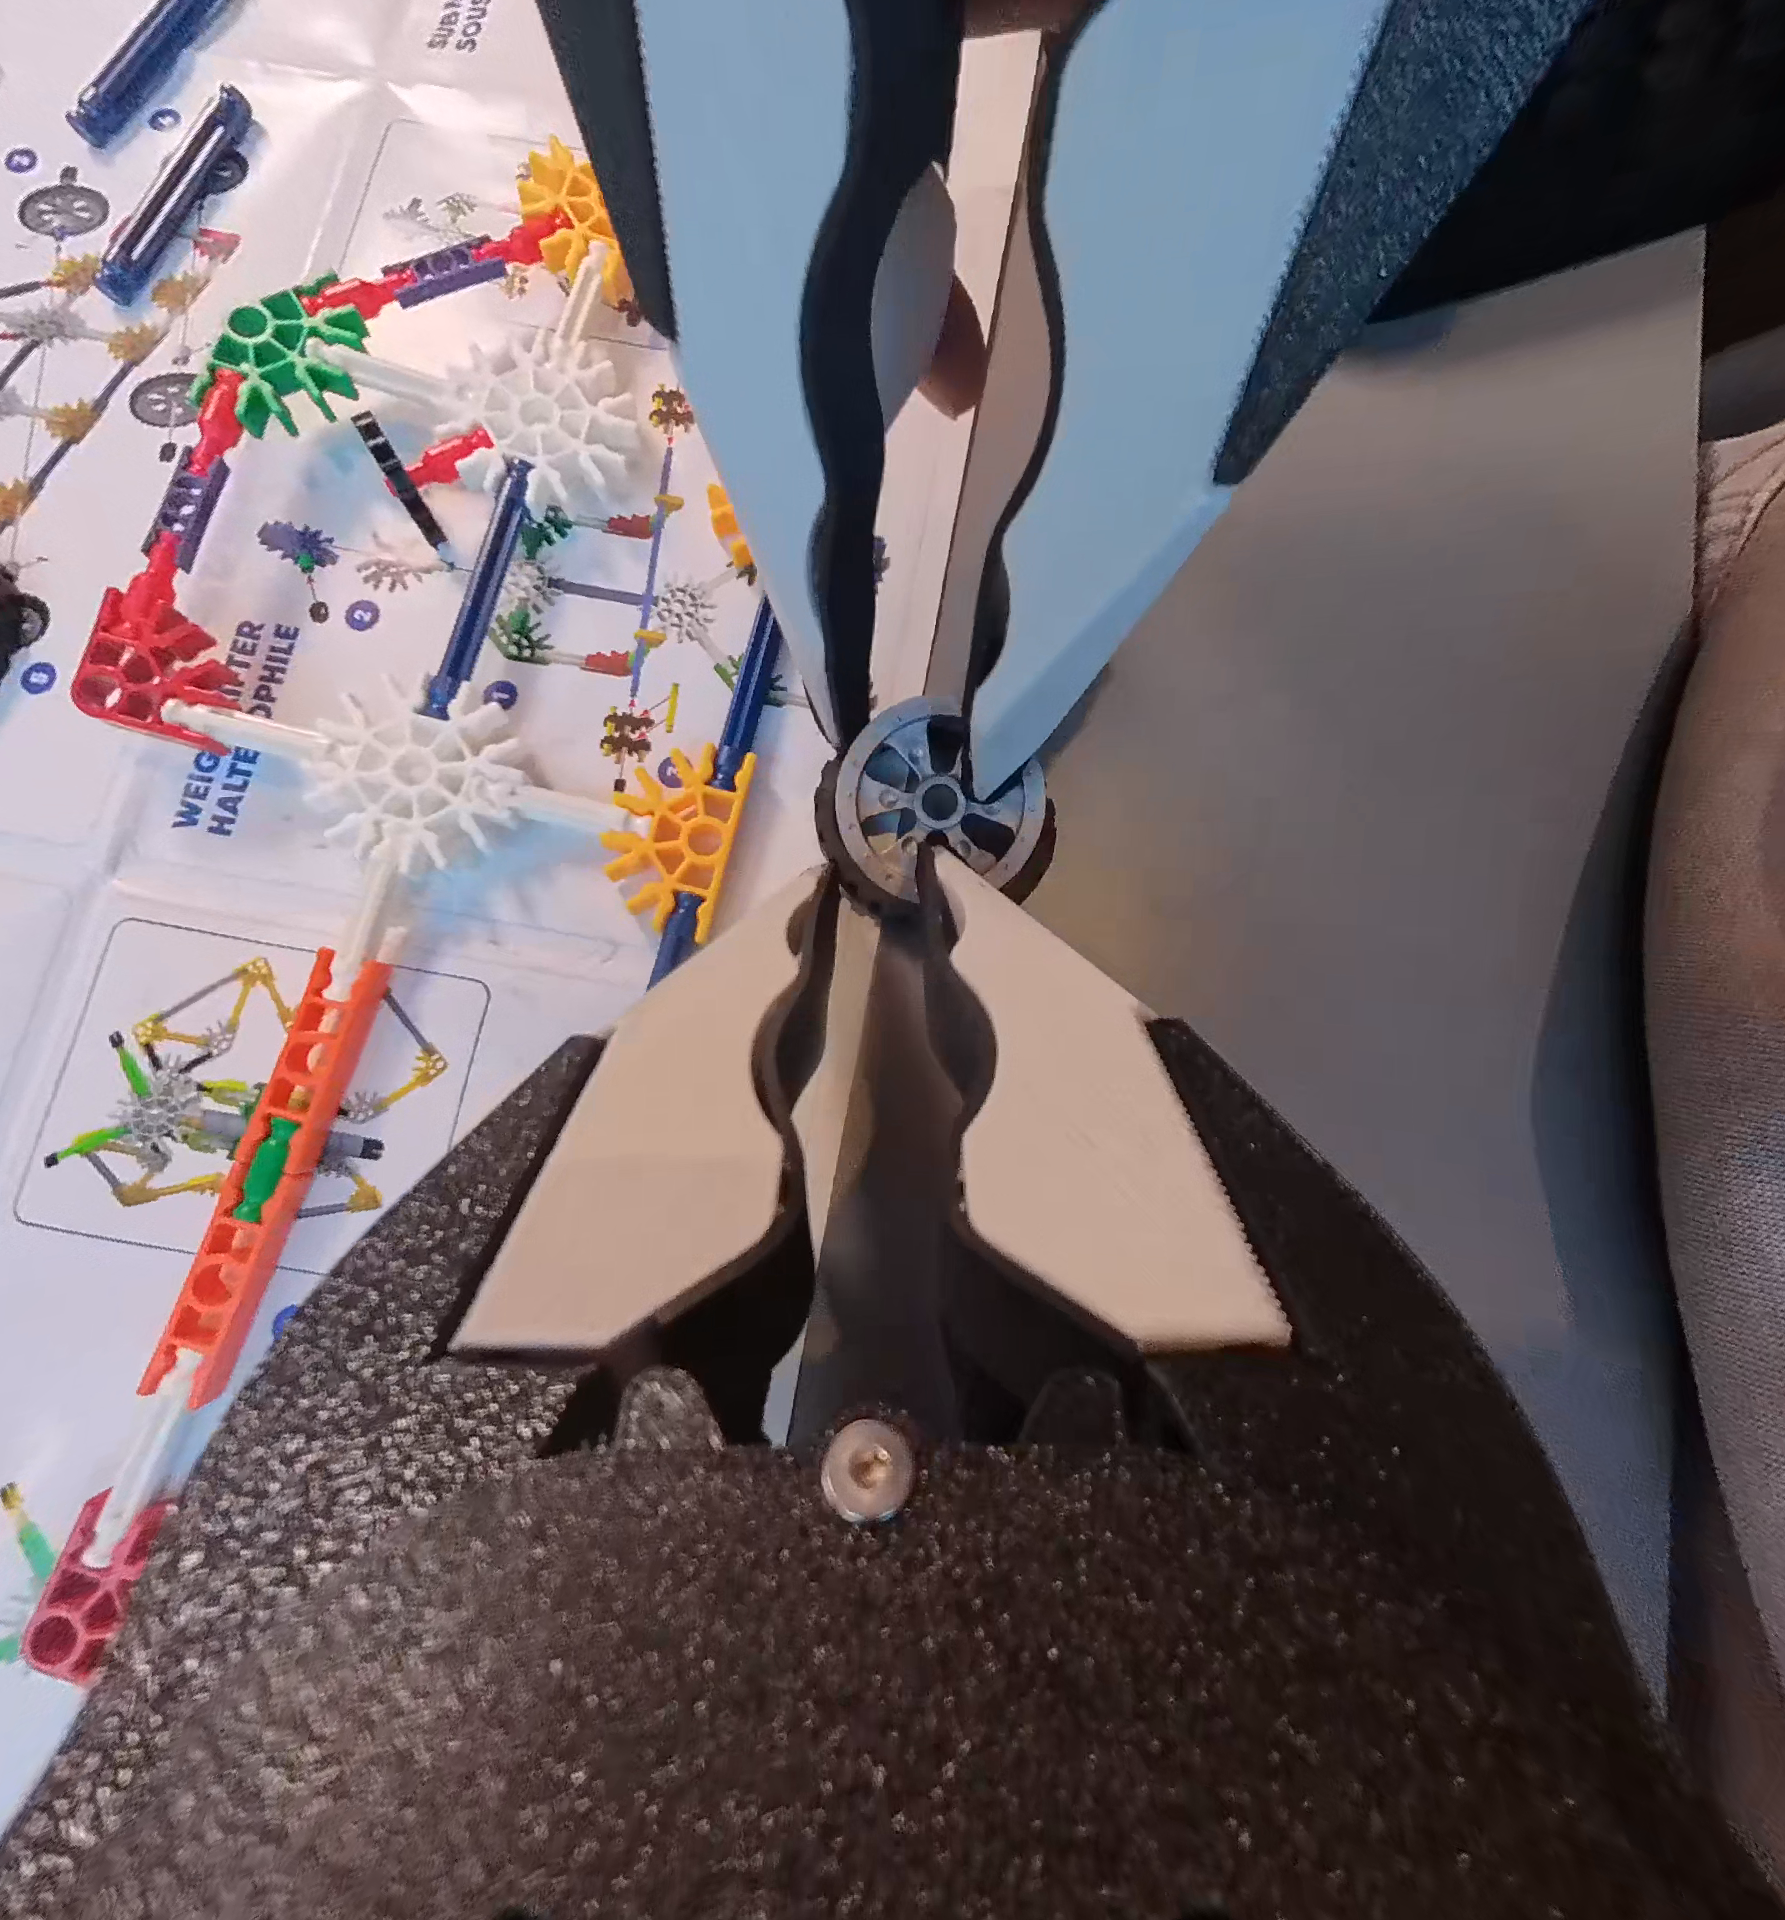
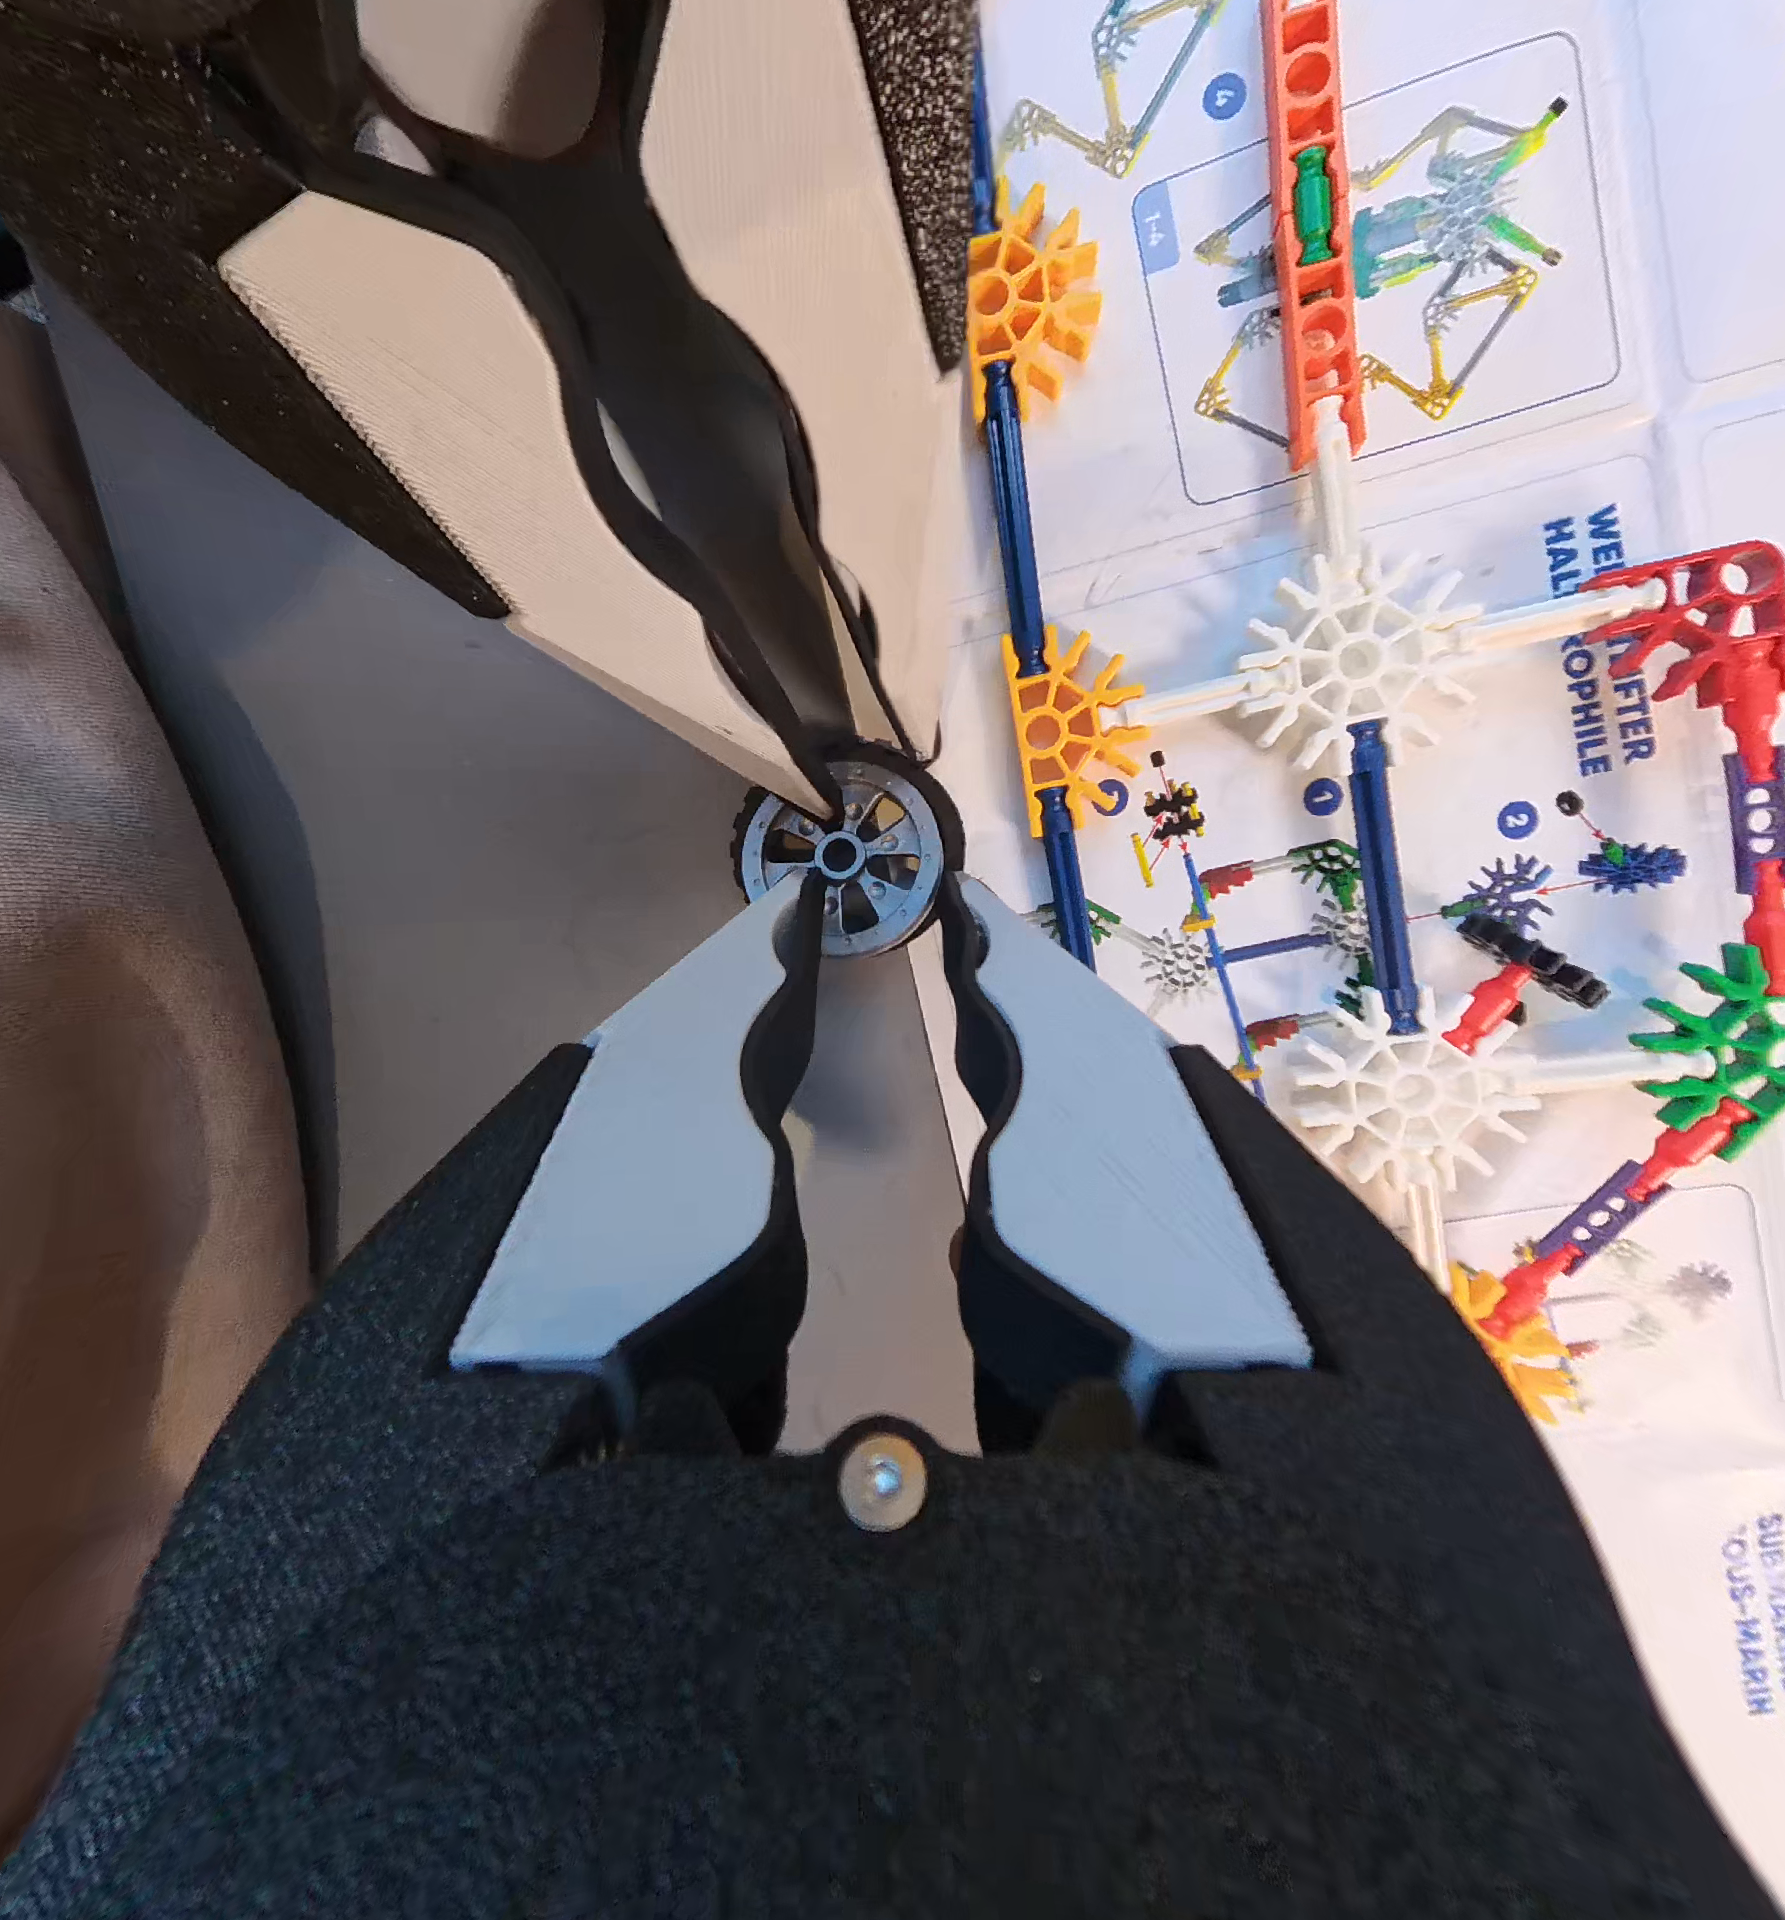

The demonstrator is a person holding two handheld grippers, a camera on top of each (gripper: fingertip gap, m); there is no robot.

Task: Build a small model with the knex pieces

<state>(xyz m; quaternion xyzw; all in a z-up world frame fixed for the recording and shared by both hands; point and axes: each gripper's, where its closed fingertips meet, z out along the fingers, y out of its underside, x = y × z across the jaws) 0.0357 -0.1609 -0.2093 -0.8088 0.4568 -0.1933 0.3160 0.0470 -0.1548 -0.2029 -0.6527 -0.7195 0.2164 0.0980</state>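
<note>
Tools meet on one small toy wheel point(image 1: 938, 805) — your left tool point(image 1: 883, 883) and right tool point(image 2: 883, 899) both pinch it from opposite sides, above the grey desk point(image 2: 472, 790), just beside the instruction sheet point(image 2: 1698, 1558) carrying the rod-and-connector frame point(image 2: 1355, 665).

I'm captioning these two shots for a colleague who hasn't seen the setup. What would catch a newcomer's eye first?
First, the small grey-spoked toy wheel with a black tyre, pinched from opposite sides by the left gripper and the right gripper, meeting tip to tip at the centre of both views. Next, beside them, the colourful plastic rod-and-connector construction lying on a white printed instruction sheet.
</note>
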